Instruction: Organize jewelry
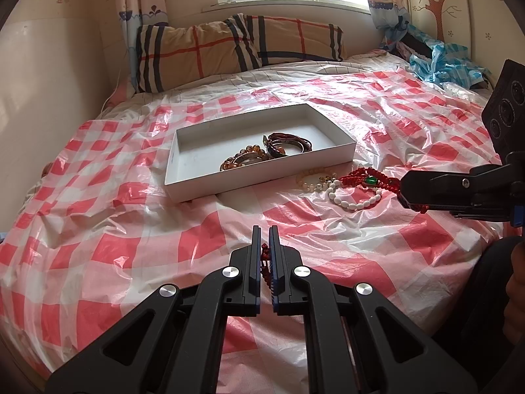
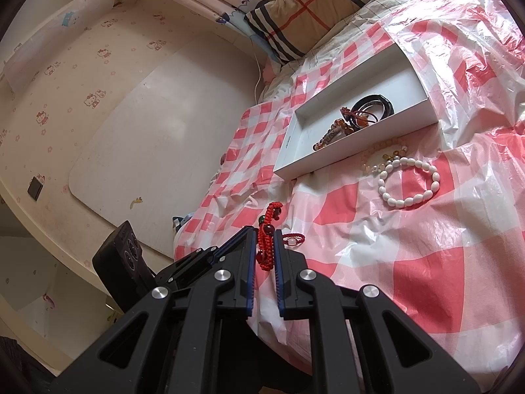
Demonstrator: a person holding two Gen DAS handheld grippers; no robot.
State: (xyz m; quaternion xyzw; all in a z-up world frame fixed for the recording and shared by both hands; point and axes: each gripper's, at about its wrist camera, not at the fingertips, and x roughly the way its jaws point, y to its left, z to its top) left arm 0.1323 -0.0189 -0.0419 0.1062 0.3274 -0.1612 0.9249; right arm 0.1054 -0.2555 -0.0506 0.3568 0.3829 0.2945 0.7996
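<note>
Both tongs closed, each pinching red cord.
Left tongs (image 1: 265,233) tilted down toward the bed, fingers (image 1: 255,256) nearly touching, thin red braided cord (image 1: 264,262) clamped between. Right tongs (image 2: 265,234) angled less steeply, gap slightly wider, gripped on the red knotted bracelet (image 2: 266,246); seen from the left view reaching in sideways from the right edge.

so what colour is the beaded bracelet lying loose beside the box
White, oval beads: the bracelet shows best in the right wrist view.

Far end of the red cord bracelet (image 1: 367,182) behind the right tool (image 1: 402,192).
</note>
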